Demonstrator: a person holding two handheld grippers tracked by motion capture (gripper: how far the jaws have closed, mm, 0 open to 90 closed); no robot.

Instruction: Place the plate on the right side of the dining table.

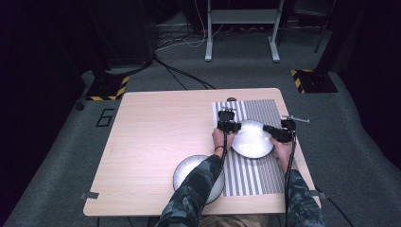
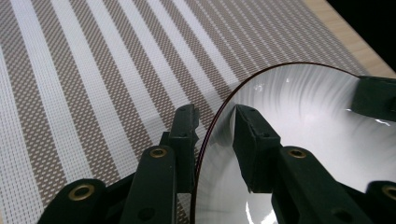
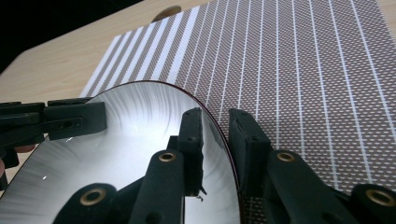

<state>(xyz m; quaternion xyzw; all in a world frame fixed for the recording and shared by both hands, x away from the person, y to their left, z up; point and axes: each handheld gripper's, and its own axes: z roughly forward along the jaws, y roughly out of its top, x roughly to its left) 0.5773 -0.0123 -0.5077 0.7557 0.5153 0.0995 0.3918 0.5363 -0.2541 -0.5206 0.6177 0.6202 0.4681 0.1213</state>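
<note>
A white plate (image 1: 251, 142) lies on a brown-and-white striped placemat (image 1: 255, 177) on the right half of the table. My left gripper (image 1: 235, 126) is at the plate's left rim. In the left gripper view its jaws (image 2: 215, 112) straddle the plate's (image 2: 303, 140) dark-edged rim, one outside and one inside, with a thin gap showing, so it is open. My right gripper (image 1: 269, 128) is at the opposite rim. In the right gripper view it (image 3: 215, 114) is shut on the plate (image 3: 130, 154), with the left gripper (image 3: 74, 121) showing across it.
A second, ribbed grey-white plate (image 1: 187, 170) sits near the front edge of the wooden table (image 1: 156, 137), partly under the left forearm. A small dark round thing (image 1: 231, 99) lies at the table's far edge. Striped placemat (image 2: 93, 70) (image 3: 303, 70) stretches beyond the plate.
</note>
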